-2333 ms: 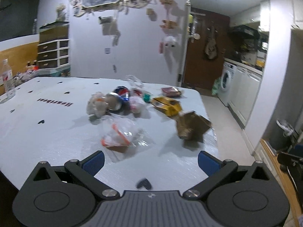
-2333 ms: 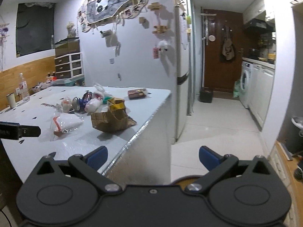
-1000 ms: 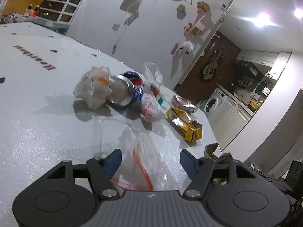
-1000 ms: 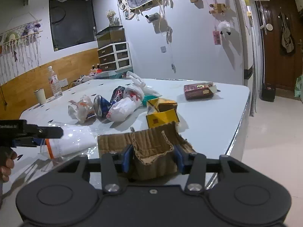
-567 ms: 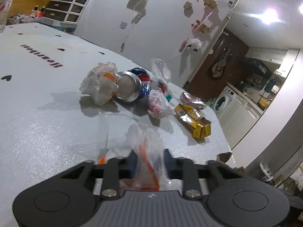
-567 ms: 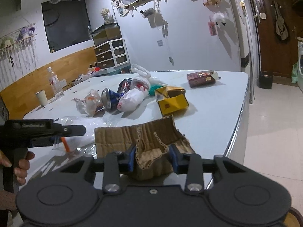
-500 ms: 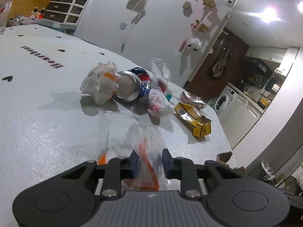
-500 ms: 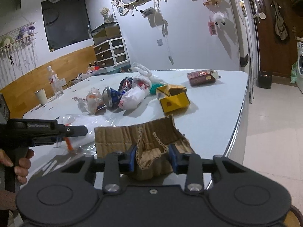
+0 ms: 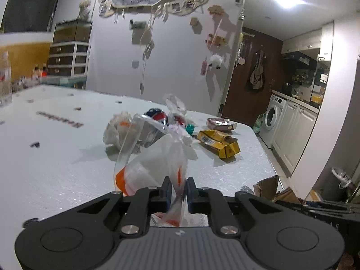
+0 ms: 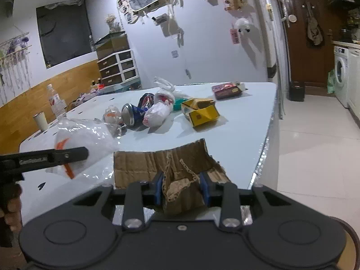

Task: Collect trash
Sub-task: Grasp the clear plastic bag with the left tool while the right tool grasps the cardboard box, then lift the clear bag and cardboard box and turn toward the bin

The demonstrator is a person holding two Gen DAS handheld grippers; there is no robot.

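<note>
From the right wrist view, the torn cardboard (image 10: 162,166) sits at 6 o'clock on the tabletop (image 10: 247,112). The folded carton (image 10: 200,111) lies behind it at 12. The can (image 10: 132,113) and knotted bags (image 10: 157,112) cluster at 11. The flat packet (image 10: 227,90) lies farthest back, perhaps at 1.

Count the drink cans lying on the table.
2, side by side in the trash pile: a blue can with its silver end facing out, and a dark can right behind it. Others may be hidden.
</note>
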